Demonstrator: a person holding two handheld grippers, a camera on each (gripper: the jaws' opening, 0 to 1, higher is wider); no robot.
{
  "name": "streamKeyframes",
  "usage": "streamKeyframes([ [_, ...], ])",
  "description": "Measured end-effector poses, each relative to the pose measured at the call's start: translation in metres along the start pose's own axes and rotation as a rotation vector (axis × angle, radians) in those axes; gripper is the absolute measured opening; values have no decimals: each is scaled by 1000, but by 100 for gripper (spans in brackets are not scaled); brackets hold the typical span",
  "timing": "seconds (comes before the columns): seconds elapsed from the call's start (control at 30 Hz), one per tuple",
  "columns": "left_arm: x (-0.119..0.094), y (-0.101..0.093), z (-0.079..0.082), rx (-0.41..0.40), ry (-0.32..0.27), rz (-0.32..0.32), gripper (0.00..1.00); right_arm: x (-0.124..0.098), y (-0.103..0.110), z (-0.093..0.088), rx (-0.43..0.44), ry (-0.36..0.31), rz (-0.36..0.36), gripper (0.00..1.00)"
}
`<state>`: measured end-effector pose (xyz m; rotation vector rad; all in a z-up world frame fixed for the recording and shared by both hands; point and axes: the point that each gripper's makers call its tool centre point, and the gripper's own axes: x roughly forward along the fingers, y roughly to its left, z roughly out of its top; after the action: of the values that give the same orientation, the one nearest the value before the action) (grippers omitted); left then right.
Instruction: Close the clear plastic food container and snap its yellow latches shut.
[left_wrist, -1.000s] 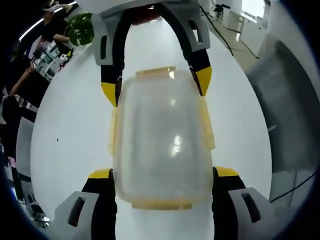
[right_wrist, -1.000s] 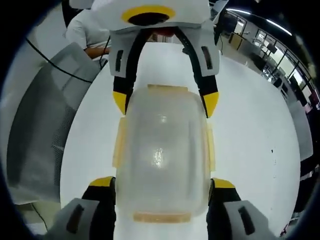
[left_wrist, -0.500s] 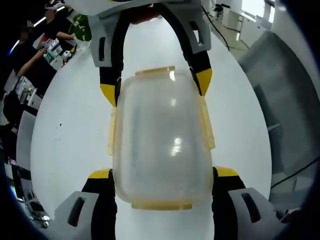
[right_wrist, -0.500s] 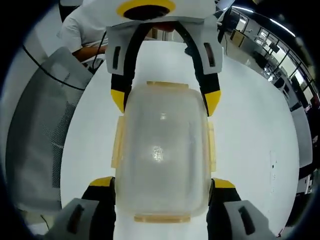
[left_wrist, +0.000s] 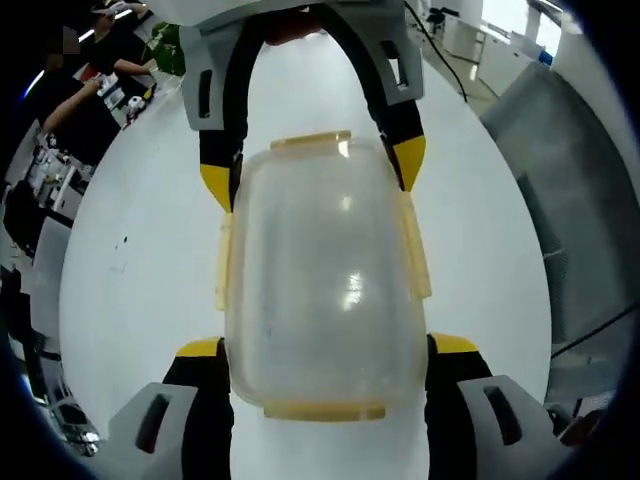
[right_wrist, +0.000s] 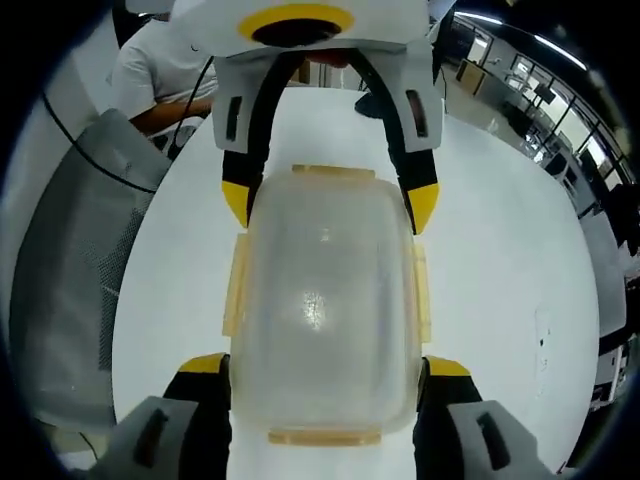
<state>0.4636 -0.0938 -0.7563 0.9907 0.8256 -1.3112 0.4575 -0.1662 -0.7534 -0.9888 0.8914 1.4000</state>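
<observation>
Two grippers, left gripper (left_wrist: 318, 350) and right gripper (right_wrist: 320, 362), we see jaws pinching container (left_wrist: 320, 290) ends; white bench (left_wrist: 140, 290), grey chair (right_wrist: 60, 290) left.

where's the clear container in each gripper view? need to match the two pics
Left gripper view: clear container at centre, between that view's own jaws below and the right gripper at top.
Right gripper view: container at centre, the left gripper at its far end.
Shared landmark: the white table.
</observation>
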Motion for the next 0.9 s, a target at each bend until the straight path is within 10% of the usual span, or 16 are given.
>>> streamKeyframes([
  [0.7, -1, 20, -7, -3, -8, -17, 79, 1, -22, 7, 18, -8, -5, 76],
  [0.9, 0, 15, -6, -68, -43, 8, 99, -5, -17, 13, 94, -17, -28, 99],
])
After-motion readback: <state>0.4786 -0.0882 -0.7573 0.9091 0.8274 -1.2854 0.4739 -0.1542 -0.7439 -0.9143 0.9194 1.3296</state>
